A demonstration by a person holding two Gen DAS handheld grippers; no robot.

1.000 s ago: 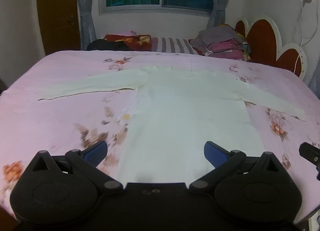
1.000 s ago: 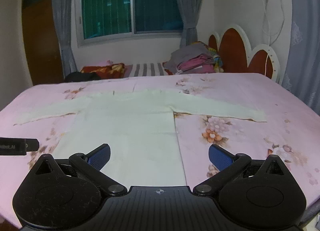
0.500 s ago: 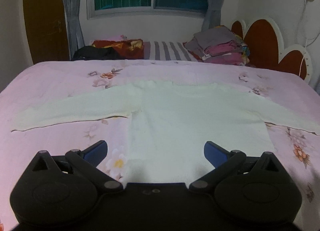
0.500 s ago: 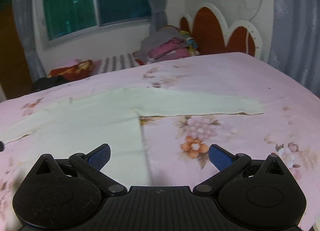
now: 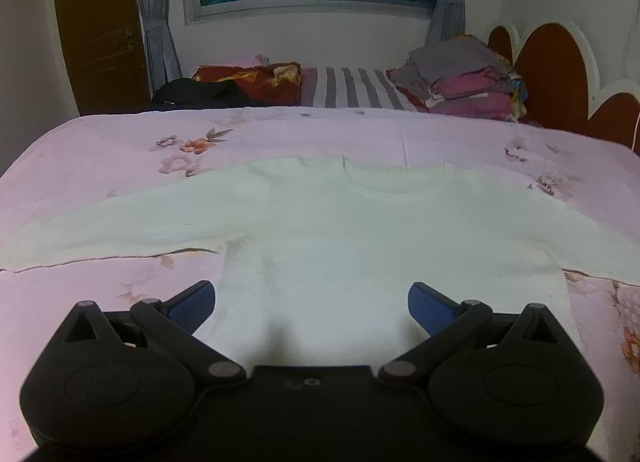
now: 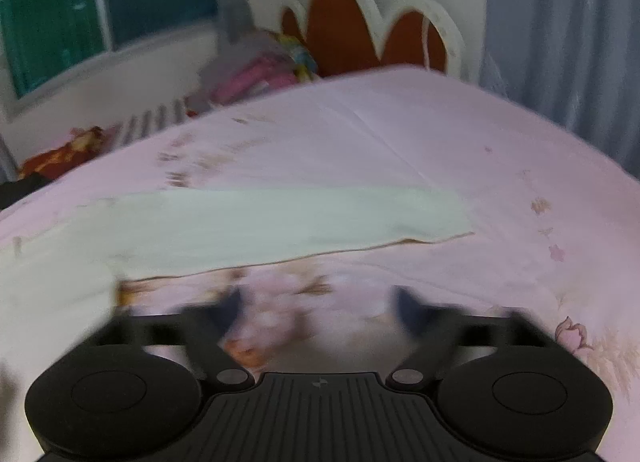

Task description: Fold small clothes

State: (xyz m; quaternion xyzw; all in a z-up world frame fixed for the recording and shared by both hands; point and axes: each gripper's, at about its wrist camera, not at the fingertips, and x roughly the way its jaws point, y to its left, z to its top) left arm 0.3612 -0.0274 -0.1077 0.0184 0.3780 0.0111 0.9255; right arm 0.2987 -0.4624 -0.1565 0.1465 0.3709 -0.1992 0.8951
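Hovering with jaws spread wide and nothing between them: left gripper (image 5: 311,298), over the body of the white sweater (image 5: 360,246) lying flat on the pink floral bedspread (image 5: 100,150). Closing, blurred, on nothing, near the sweater's sleeve: right gripper (image 6: 316,308).

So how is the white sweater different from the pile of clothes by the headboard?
The white sweater lies spread flat, sleeves out; the pile of clothes is stacked up. The sweater is one pale colour; the pile mixes grey and pink. The sweater is close to the left tongs; the pile sits far back. Both rest on beds.
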